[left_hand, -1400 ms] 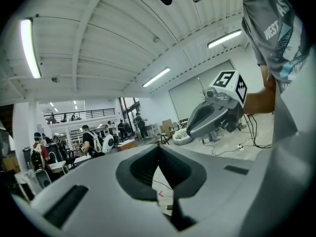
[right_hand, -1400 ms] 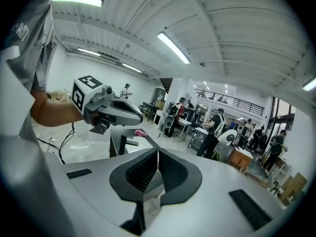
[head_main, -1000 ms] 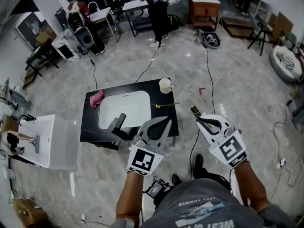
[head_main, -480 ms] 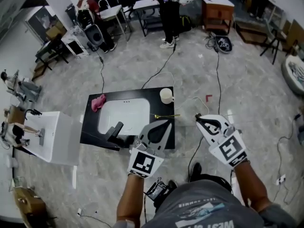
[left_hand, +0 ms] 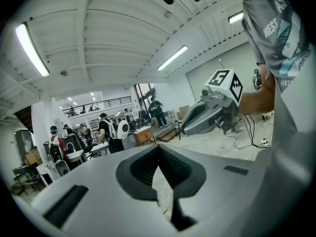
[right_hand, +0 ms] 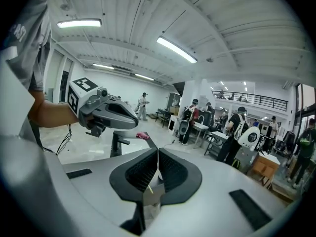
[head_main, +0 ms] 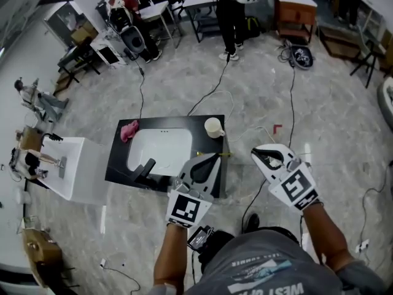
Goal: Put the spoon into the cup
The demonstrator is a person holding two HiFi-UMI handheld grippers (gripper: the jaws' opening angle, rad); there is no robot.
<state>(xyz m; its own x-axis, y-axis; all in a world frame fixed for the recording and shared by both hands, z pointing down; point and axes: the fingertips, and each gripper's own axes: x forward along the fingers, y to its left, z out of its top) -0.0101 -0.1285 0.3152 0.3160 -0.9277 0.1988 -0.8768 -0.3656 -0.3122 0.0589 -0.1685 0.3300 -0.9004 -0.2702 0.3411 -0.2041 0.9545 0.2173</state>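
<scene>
Gold spoon lies left-to-right near cup; left claw, right claw pressed together, empty.

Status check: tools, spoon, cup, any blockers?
Left tool and right tool both shut, empty. Spoon lying on black counter, near cup, not picked up. Nothing blocks the cup.

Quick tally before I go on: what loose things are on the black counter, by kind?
Cup: 1
Spoon: 1
Pink cloth: 1
Total: 3
</scene>
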